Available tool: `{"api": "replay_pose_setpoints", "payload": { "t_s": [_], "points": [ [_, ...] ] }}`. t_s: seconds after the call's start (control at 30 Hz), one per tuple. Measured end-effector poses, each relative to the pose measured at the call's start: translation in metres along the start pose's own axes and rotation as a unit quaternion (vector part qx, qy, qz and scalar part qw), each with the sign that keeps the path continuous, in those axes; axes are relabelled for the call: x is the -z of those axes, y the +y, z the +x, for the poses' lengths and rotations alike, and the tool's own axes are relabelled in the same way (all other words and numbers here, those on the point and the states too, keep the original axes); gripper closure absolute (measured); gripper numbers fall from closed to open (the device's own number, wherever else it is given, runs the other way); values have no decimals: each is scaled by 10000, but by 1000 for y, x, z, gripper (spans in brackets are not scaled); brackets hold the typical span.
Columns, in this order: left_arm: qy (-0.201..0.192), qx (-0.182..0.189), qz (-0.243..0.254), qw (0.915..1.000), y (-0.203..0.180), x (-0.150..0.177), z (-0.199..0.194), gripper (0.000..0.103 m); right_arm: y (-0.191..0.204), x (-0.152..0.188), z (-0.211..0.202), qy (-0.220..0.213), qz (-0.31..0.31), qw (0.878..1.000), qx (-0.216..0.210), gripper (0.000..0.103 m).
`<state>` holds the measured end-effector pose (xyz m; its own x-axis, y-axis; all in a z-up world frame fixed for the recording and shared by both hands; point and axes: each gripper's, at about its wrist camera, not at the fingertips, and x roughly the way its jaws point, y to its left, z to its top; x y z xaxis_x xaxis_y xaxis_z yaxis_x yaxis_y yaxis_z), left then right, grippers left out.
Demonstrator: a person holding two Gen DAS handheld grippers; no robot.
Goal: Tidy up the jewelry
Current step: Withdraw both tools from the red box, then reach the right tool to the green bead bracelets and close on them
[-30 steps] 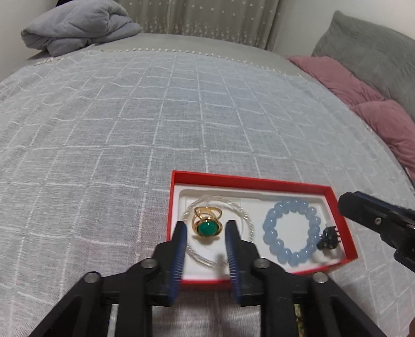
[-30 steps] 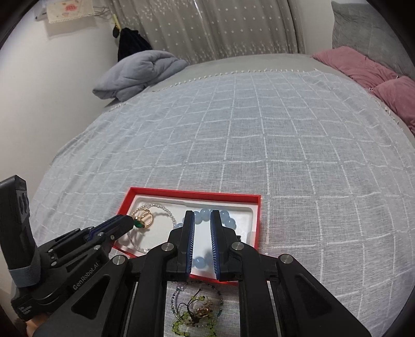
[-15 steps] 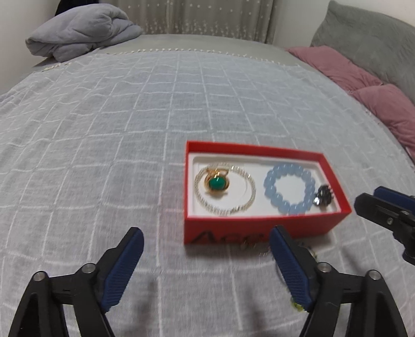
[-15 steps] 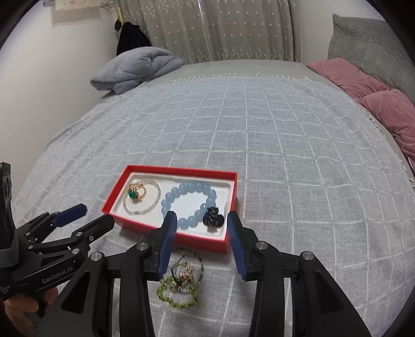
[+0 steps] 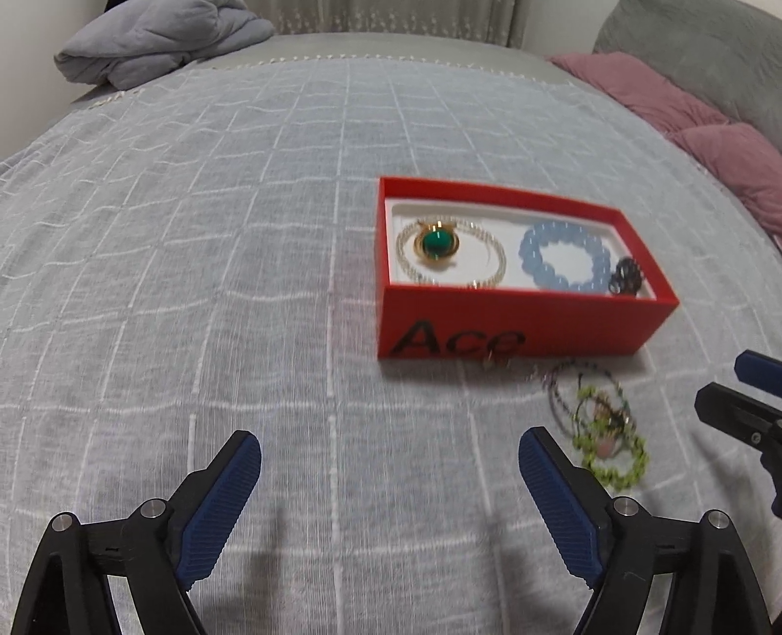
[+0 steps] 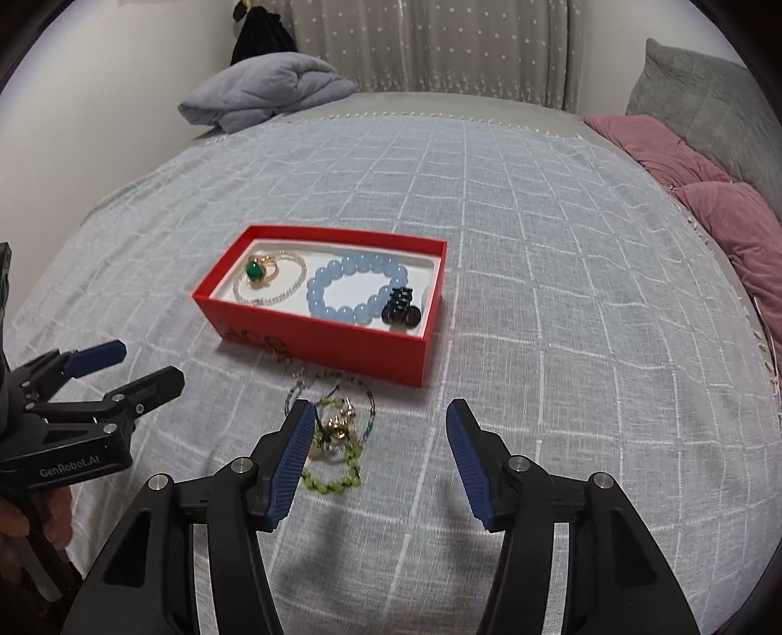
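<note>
A red box [image 5: 518, 322] [image 6: 342, 342] lies on the bed. It holds a gold ring with a green stone [image 5: 436, 243] [image 6: 256, 268], a clear bead bracelet [image 5: 491, 278], a blue bead bracelet [image 5: 547, 279] [image 6: 342, 312] and a black piece [image 5: 627, 277] [image 6: 401, 307]. A tangle of green beads and chains [image 5: 611, 459] [image 6: 332, 483] lies on the cloth in front of the box. My left gripper [image 5: 388, 439] [image 6: 141, 364] hovers left of the tangle, jaws opening, nothing between them. My right gripper [image 6: 379, 408] [image 5: 728, 378] is opening too, its left finger beside the tangle, gripping nothing.
A white grid bedspread [image 6: 537, 244] covers the bed. A folded grey blanket [image 5: 161, 44] [image 6: 269, 93] sits at the far left. Pink pillows [image 6: 708, 195] and a grey cushion [image 6: 704, 97] line the right side. A hand [image 6: 29, 527] holds the left gripper.
Both grippers have drawn back from over the box and opened wide. The tangle in front of the box has come into full view. The pieces inside the box have stayed put.
</note>
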<state>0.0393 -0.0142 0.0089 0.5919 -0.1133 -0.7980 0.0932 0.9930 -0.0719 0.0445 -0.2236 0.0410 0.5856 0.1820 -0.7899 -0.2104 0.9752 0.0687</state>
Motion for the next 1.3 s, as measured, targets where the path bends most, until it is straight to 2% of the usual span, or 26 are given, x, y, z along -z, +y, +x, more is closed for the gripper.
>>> {"api": "replay_pose_setpoints", "payload": {
  "t_s": [0.2, 0.3, 0.53, 0.87, 0.93, 1.0, 1.13, 1.2, 1.27, 1.3],
  "points": [
    [259, -79, 195, 9994, 0, 12, 8, 13, 0, 13, 4, 177, -79, 9998, 58, 44],
    [454, 31, 325, 9984, -3, 16, 15, 13, -1, 16, 10, 297, -155, 9993, 142, 44],
    [561, 72, 523, 9970, -16, 19, 21, 14, -7, 24, 27, 753, -132, 9969, 193, 44],
    [633, -27, 674, 9957, -25, 20, 28, 13, -6, 27, 47, 989, 99, 9950, -133, 46],
    [635, -41, 674, 9957, -23, 20, 27, 13, -3, 27, 50, 985, 83, 9950, -138, 52],
    [640, -47, 658, 9958, -24, 20, 28, 13, 0, 26, 51, 916, 54, 9957, -146, 63],
    [624, -40, 619, 9961, -26, 17, 29, 14, 3, 24, 55, 902, 105, 9955, -253, 74],
    [607, -26, 605, 9963, -25, 16, 28, 14, 5, 24, 57, 918, 60, 9954, -281, 85],
    [588, -13, 585, 9966, -24, 15, 27, 14, 10, 24, 60, 943, 41, 9951, -298, 91],
    [578, -6, 570, 9967, -24, 14, 27, 14, 10, 24, 59, 949, 37, 9951, -285, 98]
  ]
}}
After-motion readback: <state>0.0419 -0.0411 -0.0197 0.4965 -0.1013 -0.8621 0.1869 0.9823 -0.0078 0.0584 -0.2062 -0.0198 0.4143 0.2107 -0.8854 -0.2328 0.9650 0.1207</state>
